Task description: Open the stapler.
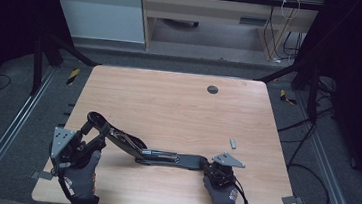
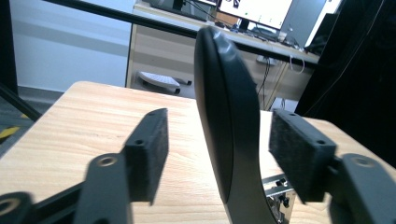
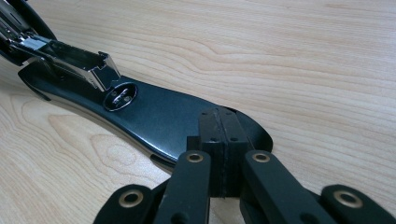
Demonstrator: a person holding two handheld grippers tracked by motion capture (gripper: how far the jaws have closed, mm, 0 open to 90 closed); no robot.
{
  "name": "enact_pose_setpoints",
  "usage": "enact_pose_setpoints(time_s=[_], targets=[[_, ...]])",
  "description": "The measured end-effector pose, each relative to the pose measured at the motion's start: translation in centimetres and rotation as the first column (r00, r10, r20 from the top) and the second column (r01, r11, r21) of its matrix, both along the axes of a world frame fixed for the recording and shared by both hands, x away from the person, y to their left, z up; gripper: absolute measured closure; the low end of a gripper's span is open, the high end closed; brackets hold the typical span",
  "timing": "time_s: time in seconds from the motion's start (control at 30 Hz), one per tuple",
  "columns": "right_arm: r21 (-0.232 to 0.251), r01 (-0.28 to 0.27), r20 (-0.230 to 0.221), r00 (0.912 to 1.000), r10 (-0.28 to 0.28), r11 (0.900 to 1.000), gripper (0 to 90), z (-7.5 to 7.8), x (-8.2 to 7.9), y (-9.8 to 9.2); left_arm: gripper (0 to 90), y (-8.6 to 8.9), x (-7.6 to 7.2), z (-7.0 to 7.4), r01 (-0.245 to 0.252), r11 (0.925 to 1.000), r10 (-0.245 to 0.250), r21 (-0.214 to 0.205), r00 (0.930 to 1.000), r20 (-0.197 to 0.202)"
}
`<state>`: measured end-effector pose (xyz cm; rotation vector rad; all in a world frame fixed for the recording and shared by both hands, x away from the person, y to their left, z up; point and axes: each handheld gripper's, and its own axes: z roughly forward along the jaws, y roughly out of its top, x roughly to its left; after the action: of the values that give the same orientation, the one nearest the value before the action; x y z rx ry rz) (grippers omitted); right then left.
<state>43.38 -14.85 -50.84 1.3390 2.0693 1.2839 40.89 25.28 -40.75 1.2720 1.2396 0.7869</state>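
A: Where's the big black stapler, opened out flat?

B: Lying on the light wooden desk. Left claw gapes around its raised black top arm, untouching; right claw presses closed on the base's end.

1. I can't read any text, label, brand or number in my feeds.
2. Gloves carry small red-and-white patches; too small to read.
3. Far monitor in the left gripper view is lit, content blurred, illegible.
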Motion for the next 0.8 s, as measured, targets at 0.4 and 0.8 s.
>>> enact_pose_setpoints(time_s=[0.4,0.8], targets=[[-0.002,0.003,0.018,0.9998,-0.003,1.0,90.0,0.0,0.0,-0.3,27.4,0.2,0.9,4.0,0.046,0.9896,-0.04,0.137,0.9983,-0.041],[0.033,0.012,0.078,0.9969,-0.015,0.9994,81.0,2.0,-0.1,-2.3,27.2,3.1,-0.7,5.2,0.093,0.9642,-0.081,0.248,0.995,-0.059]])
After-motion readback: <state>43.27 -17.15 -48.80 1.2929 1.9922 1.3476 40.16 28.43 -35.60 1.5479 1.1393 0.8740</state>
